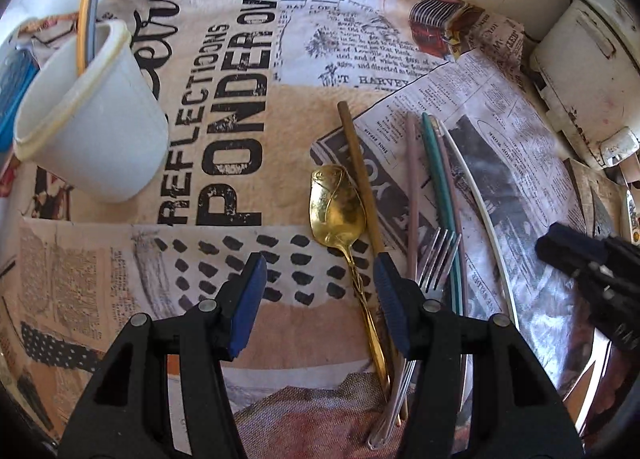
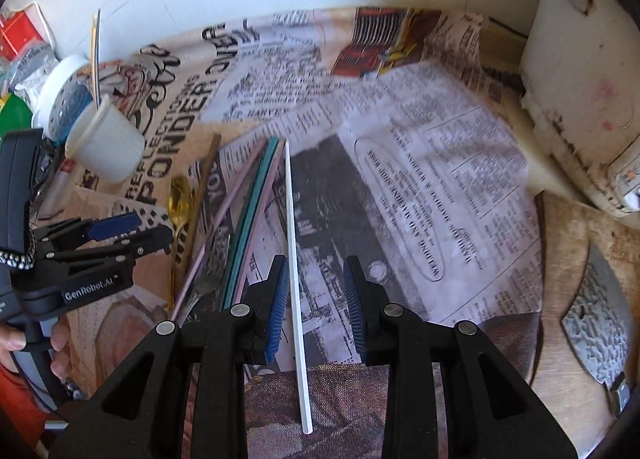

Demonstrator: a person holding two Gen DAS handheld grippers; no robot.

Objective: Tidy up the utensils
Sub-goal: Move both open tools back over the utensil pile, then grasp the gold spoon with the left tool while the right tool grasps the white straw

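Your left gripper point(image 1: 320, 279) has its fingers spread, empty; the gold metal spoon point(image 1: 338, 203) lies just ahead between them, handle touching the right-hand finger. Your right gripper point(image 2: 316, 291) is likewise spread, straddling the thin white chopstick point(image 2: 294, 243) without pinching it. Farther off to the left, the white plastic cup point(image 1: 92, 119) stands tilted on the newsprint-patterned bench cloth point(image 1: 248, 99).
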